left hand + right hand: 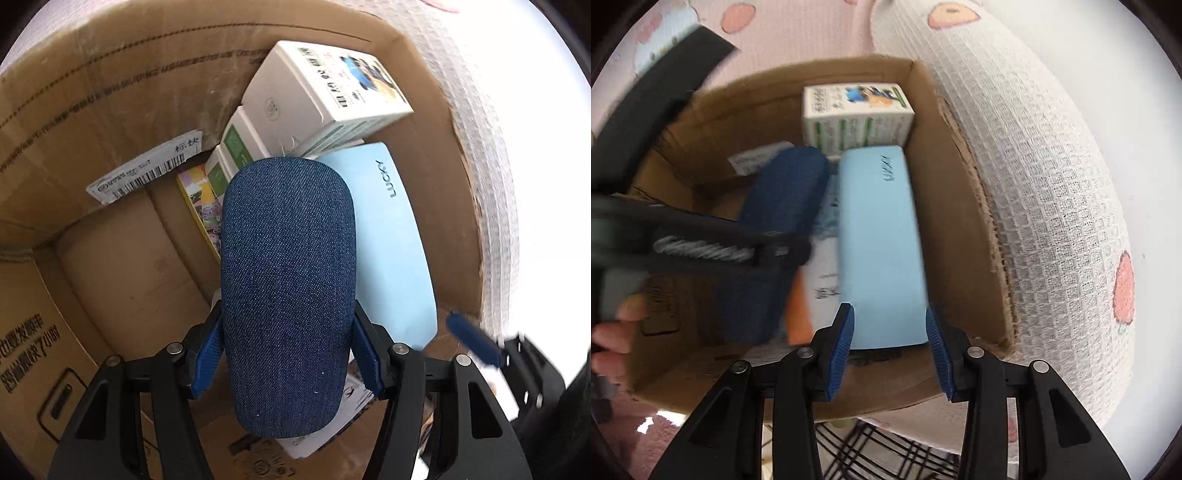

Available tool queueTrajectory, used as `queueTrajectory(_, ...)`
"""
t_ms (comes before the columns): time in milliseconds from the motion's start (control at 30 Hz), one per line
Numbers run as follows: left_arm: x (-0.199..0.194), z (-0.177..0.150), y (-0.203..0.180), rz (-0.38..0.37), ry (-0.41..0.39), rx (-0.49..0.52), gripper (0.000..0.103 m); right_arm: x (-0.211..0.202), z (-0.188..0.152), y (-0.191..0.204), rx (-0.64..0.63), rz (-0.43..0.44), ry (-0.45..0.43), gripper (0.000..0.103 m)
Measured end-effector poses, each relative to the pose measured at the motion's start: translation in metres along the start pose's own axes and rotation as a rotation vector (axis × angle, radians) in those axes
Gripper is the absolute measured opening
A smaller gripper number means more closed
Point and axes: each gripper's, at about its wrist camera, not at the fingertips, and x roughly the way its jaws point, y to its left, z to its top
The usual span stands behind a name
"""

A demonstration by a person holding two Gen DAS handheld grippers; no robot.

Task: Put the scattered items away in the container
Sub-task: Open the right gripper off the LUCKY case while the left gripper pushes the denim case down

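Observation:
My left gripper (pixel 288 314) is shut on a dark blue denim glasses case (pixel 288 277), pads pressing both long sides. It holds the case tilted down over the open cardboard box (pixel 110 92). A light blue case (pixel 391 236) marked LUCKY lies inside the box along the right wall. My right gripper (pixel 889 314) hovers above the near end of that light blue case (pixel 882 240), and its pads do not press on it. In the right wrist view the denim case (pixel 783 192) and the blurred left gripper (pixel 701 251) sit at the left.
White cartons (pixel 325 88) are stacked in the box's far corner, with a colourful booklet (pixel 201 206) beside them. A white waffle-weave cloth (pixel 1034 184) presses against the box's right wall (pixel 956 206). A person's fingers (pixel 613 332) show at the left. A wire rack (pixel 886 454) is below.

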Motion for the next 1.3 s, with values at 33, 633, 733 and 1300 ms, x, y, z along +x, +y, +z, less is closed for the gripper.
queueTrajectory(33,0.001,0.0,-0.001,0.006,0.001,0.006,0.066,-0.005,-0.002,0.002,-0.001,0.011,-0.016,0.038)
queueTrajectory(633,-0.001,-0.01,0.031,-0.193,-0.013,-0.158,0.066,0.001,-0.011,0.014,0.125,0.191,-0.034,0.038)
queueTrajectory(733,-0.003,-0.01,0.034,-0.202,-0.004,-0.168,0.066,0.006,-0.006,0.009,0.129,0.206,-0.04,0.038)
queueTrajectory(1300,-0.018,-0.015,0.06,-0.284,0.017,-0.209,0.067,0.033,0.013,0.016,0.107,0.198,-0.054,0.038)
